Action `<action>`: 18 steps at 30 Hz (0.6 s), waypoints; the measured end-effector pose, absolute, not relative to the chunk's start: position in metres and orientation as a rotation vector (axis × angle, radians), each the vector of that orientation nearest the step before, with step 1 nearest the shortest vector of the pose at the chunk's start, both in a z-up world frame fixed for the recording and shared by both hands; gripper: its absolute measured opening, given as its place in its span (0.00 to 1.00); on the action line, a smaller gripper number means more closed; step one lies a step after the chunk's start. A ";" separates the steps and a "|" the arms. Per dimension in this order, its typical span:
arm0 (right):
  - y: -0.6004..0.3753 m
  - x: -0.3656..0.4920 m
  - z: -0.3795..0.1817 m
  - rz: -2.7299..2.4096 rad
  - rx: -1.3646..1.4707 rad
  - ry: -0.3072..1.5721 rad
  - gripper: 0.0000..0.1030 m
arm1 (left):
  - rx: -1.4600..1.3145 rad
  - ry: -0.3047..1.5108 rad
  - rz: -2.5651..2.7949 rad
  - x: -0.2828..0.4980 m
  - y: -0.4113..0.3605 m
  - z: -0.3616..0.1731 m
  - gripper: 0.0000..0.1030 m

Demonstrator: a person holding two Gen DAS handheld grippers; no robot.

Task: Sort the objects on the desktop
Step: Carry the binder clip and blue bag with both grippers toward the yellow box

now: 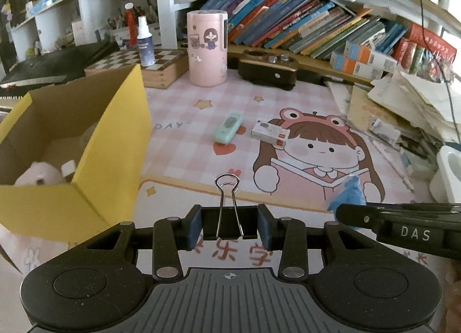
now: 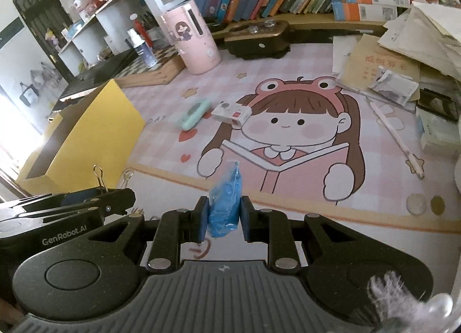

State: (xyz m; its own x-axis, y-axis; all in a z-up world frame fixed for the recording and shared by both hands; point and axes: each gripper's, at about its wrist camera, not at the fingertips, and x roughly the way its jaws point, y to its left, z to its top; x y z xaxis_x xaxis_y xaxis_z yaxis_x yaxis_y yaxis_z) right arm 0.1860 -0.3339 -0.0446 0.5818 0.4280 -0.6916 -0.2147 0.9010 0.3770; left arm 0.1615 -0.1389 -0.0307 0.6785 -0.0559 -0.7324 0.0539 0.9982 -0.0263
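The left gripper clamps a binder clip; the right gripper clamps a blue packet. The yellow box lies left, nearer the left gripper.

- The yellow box stands open-topped at the left, its near wall an obstacle.
- Mid worktop lies open, save a mint case and small carton.

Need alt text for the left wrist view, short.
The left tool grips a black binder clip, wire handles up, over a pink cartoon desk mat. An open yellow box sits left; a mint green case and small white box lie ahead.
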 end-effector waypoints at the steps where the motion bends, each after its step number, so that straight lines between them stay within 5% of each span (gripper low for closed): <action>1: -0.331 0.181 -0.042 0.378 0.256 0.868 0.21 | -0.008 0.818 -0.066 0.158 -0.136 -0.030 0.37; 18: -0.256 0.079 -0.034 0.330 0.227 0.904 0.21 | -0.046 0.787 -0.108 0.071 -0.049 -0.023 0.37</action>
State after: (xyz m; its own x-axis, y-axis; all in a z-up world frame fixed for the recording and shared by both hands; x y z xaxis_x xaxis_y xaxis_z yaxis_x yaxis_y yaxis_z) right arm 0.0789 -0.2557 -0.0337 0.5734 0.3731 -0.7294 -0.1837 0.9262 0.3294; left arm 0.0712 -0.0494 -0.0227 0.7007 -0.1142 -0.7043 0.0795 0.9935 -0.0819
